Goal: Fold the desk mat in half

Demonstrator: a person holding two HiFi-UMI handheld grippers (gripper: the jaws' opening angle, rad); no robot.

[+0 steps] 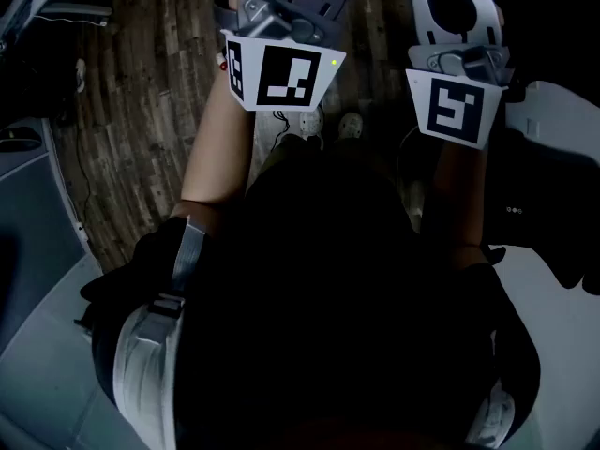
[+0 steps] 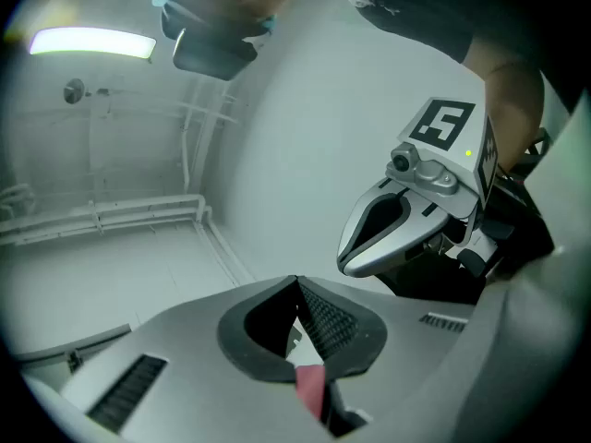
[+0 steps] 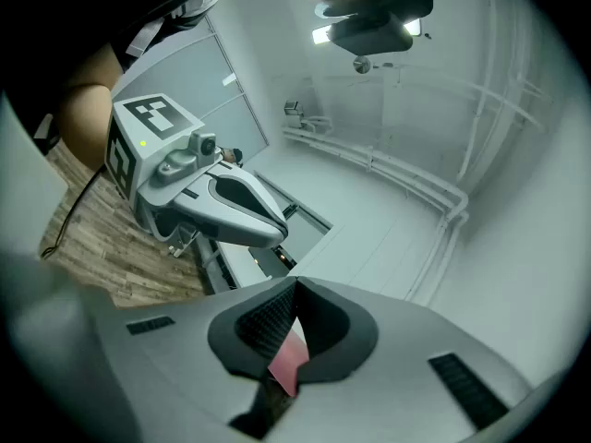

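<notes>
No desk mat shows in any view. My left gripper (image 2: pixel 297 284) is shut, its dark pads meeting at the tips with nothing between them. My right gripper (image 3: pixel 295 289) is shut and empty too. Both are held up in front of my chest, side by side and pointing upward. In the head view only their marker cubes show, the left cube (image 1: pixel 281 73) and the right cube (image 1: pixel 457 108). Each gripper view catches the other gripper beside it: the right gripper (image 2: pixel 346 261) with its jaws together, and the left gripper (image 3: pixel 275 233) likewise.
My dark top (image 1: pixel 337 298) fills the middle of the head view. Below lie a wooden floor (image 1: pixel 141 111) and my shoes (image 1: pixel 314 120). A white surface (image 1: pixel 558 111) stands at the right. The gripper views look at a pale ceiling with a lamp (image 2: pixel 92 42) and pipes (image 2: pixel 102 215).
</notes>
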